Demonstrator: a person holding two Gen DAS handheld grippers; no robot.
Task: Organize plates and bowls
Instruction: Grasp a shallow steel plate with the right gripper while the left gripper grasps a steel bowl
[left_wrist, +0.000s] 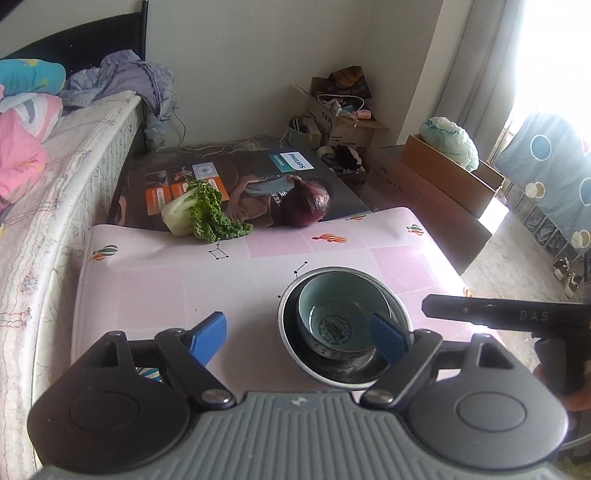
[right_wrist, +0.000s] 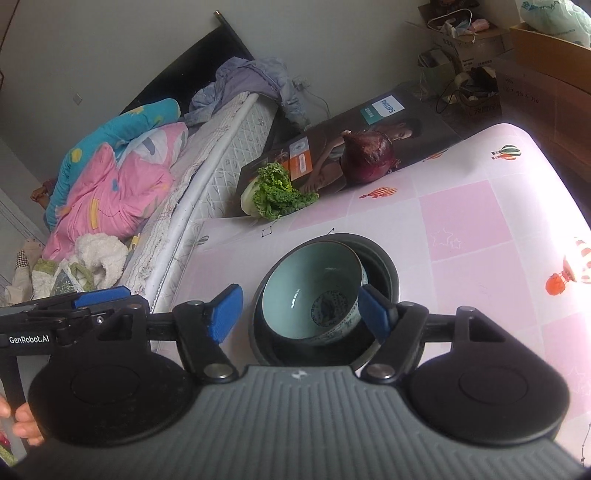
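Note:
A pale green ceramic bowl (left_wrist: 343, 325) (right_wrist: 310, 291) with a blue pattern sits nested, slightly tilted, inside a larger metal bowl (left_wrist: 283, 321) (right_wrist: 384, 262) on the pink-checked table (left_wrist: 166, 288) (right_wrist: 480, 221). My left gripper (left_wrist: 297, 338) hovers above the table, open, its right blue pad (left_wrist: 388, 339) in front of the bowls and its left pad over bare cloth. My right gripper (right_wrist: 300, 314) is open too, with its blue pads either side of the bowls in the picture and not pressing on them. Neither gripper holds anything.
A leafy green cabbage (left_wrist: 199, 214) (right_wrist: 277, 195) and a red onion (left_wrist: 308, 203) (right_wrist: 369, 158) lie at the table's far edge against a flat printed box (left_wrist: 258, 177). A bed with quilts (left_wrist: 55, 177) runs along the left. Cardboard boxes (left_wrist: 443, 166) stand beyond on the floor.

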